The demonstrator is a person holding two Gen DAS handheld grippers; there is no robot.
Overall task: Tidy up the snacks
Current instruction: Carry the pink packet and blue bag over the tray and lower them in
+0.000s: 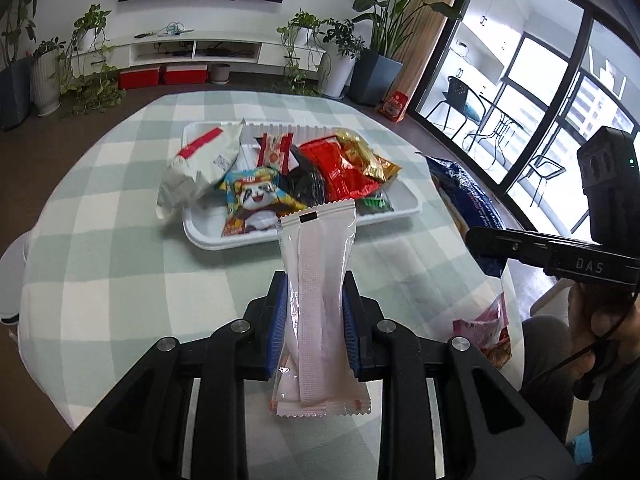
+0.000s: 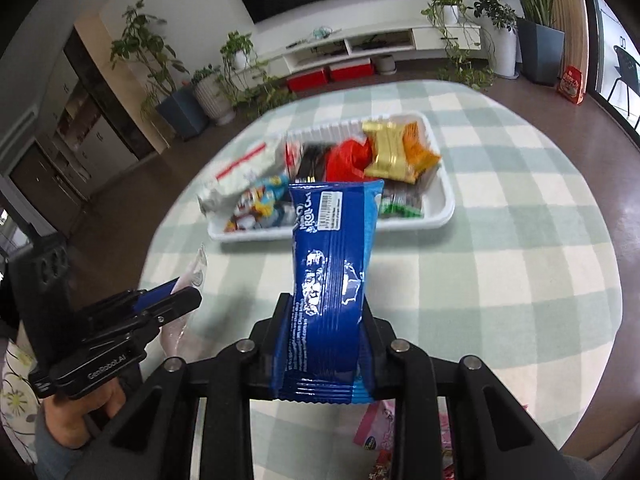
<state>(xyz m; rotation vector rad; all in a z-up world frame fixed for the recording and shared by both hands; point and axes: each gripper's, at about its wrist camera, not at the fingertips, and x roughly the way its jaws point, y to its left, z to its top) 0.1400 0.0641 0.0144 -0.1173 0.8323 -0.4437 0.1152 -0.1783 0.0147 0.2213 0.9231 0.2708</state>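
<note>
snacks: white packet [image 1: 318, 280] clamped in left gripper [image 1: 316, 320], blue packet [image 2: 334, 280] clamped in right gripper [image 2: 326, 344], both above table short of crowded tray [image 1: 208, 240]; risk of sliding off heap on release.

A checked cloth [image 1: 120, 240] in matt pale green and white is seen spread over the table. The tray [image 1: 200, 236] is of smooth white plastic. A translucent, glossy film packet [image 1: 318, 280] is clamped between blue ribbed pads [image 1: 279, 320]. A shiny blue foil wrapper [image 2: 332, 280] and crinkled gold foil [image 2: 390, 148] are shown.
</note>
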